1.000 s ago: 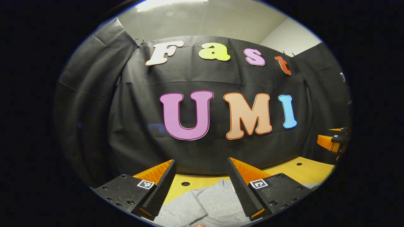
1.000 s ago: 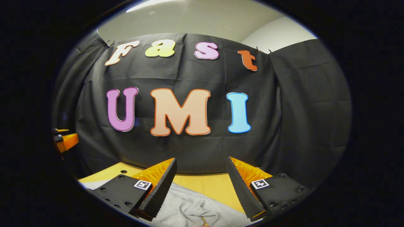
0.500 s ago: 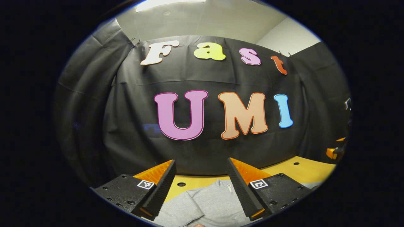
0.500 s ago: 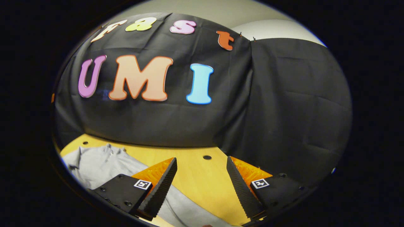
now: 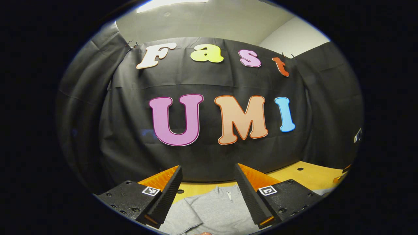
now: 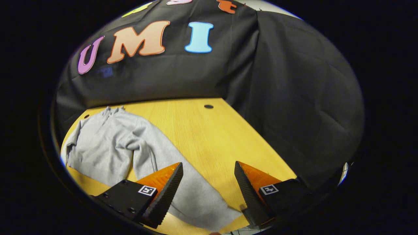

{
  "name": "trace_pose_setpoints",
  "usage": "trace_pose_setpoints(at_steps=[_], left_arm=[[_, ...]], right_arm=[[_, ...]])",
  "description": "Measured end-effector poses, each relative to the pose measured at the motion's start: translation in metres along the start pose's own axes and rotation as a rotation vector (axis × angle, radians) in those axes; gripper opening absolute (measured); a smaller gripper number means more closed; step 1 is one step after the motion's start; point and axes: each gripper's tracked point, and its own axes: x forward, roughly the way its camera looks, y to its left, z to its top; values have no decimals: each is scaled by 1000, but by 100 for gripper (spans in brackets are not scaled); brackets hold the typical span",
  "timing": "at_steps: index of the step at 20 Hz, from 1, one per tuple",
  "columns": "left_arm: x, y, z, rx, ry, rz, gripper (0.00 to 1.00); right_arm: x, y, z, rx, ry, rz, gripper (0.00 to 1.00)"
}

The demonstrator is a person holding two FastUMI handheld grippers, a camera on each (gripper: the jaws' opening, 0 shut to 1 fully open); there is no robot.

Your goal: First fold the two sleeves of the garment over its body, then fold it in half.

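Garment [image 6: 107, 143] flat on table [image 6: 202, 130], right tool [image 6: 208, 182] spread wide above sleeve [image 6: 183, 182], left tool [image 5: 208, 186] also released, both empty

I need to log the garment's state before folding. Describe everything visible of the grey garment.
The grey garment is a soft, knit-looking long-sleeved top with a short zip at the collar. It lies flat on the wooden table, collar toward the booth wall. In the right gripper view one sleeve stretches out unfolded toward the right hand-held gripper, whose open fingers hang above the cuff end. The left hand-held gripper hangs open over the chest.
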Motion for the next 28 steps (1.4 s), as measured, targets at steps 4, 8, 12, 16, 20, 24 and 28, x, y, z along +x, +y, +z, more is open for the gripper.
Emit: trace_pose_setpoints(at_steps=[4, 8, 12, 16, 20, 24, 28], left_arm=[[2, -23, -3, -4, 10, -25, 93], [4, -47, -6, -2, 23, -47, 93], [8, -70, -13, -4, 49, -58, 93], [14, -95, -13, -6, 52, -60, 93], [15, -111, -20, -10, 74, -42, 93], [16, -108, -21, 2, 68, -25, 94], [19, -84, -20, 41, 66, -12, 94]], right_arm=[[-3, -8, -49, -26, 128, 27, 99], [-6, -11, -84, -40, 231, 69, 99], [-9, -1, -119, -83, 344, 171, 99], [-4, 6, -119, -123, 361, 225, 83], [1, 11, -113, -106, 379, 268, 10], [5, 18, -106, 90, 412, 247, 4], [11, 41, -79, 364, 406, 271, 4]])
